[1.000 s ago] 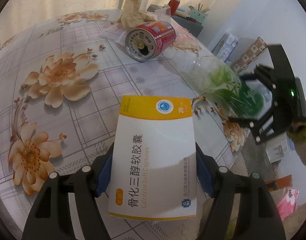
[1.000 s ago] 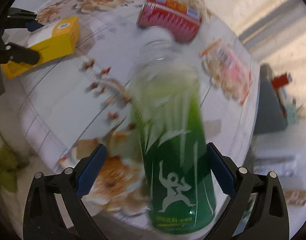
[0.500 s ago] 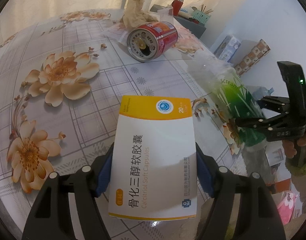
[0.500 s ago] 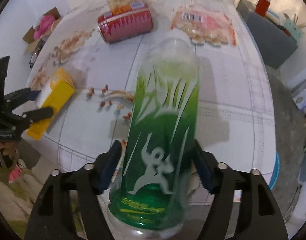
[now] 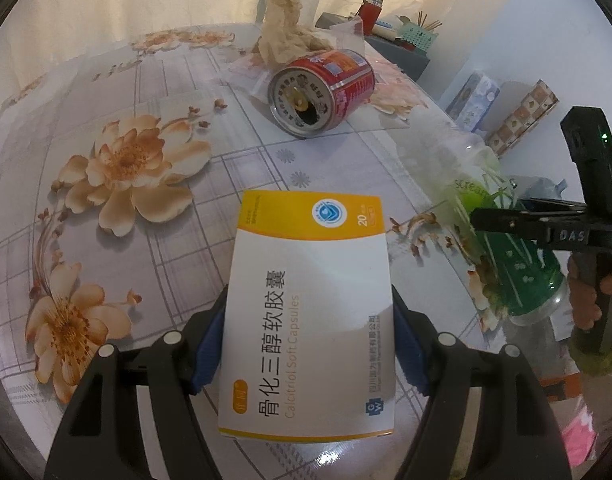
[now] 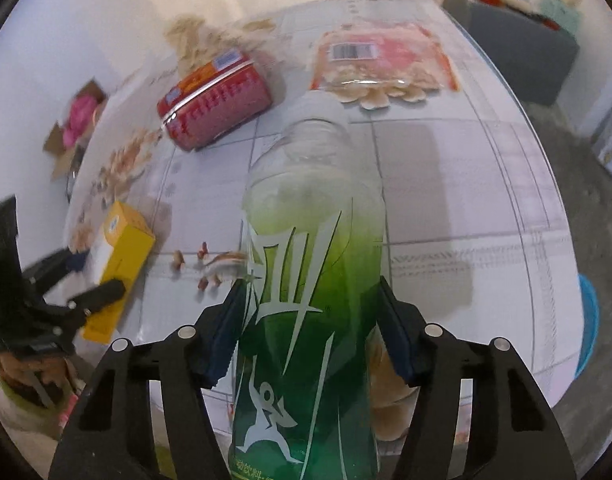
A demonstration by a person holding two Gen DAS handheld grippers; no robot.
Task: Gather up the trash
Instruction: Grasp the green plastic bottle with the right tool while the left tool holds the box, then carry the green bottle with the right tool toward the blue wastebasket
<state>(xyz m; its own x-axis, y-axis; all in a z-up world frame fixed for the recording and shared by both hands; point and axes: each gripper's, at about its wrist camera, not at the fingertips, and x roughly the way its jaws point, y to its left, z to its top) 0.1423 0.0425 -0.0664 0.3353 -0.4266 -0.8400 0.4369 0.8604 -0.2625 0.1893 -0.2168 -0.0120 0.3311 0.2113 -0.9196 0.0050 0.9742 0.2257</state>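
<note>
My left gripper (image 5: pixel 307 344) is shut on a white and yellow medicine box (image 5: pixel 309 312), held above the floral table (image 5: pixel 118 208). My right gripper (image 6: pixel 309 340) is shut on a green plastic bottle (image 6: pixel 306 300), held over the table's edge. The bottle (image 5: pixel 501 256) and right gripper (image 5: pixel 545 224) also show at the right of the left wrist view. The box (image 6: pixel 118 264) and left gripper (image 6: pixel 66 292) show at the left of the right wrist view. A red can (image 5: pixel 321 92) lies on its side on the table, also in the right wrist view (image 6: pixel 214 108).
Crumpled brown paper (image 5: pixel 286 28) lies behind the can. A pink snack packet (image 6: pixel 381 64) lies flat at the far side. A grey cabinet (image 6: pixel 517 44) with small items stands beyond the table. A blue bin rim (image 6: pixel 589 316) shows low at the right.
My right gripper closed on the bottle, lifted it off the table and swung it round. My left gripper has held the box almost still.
</note>
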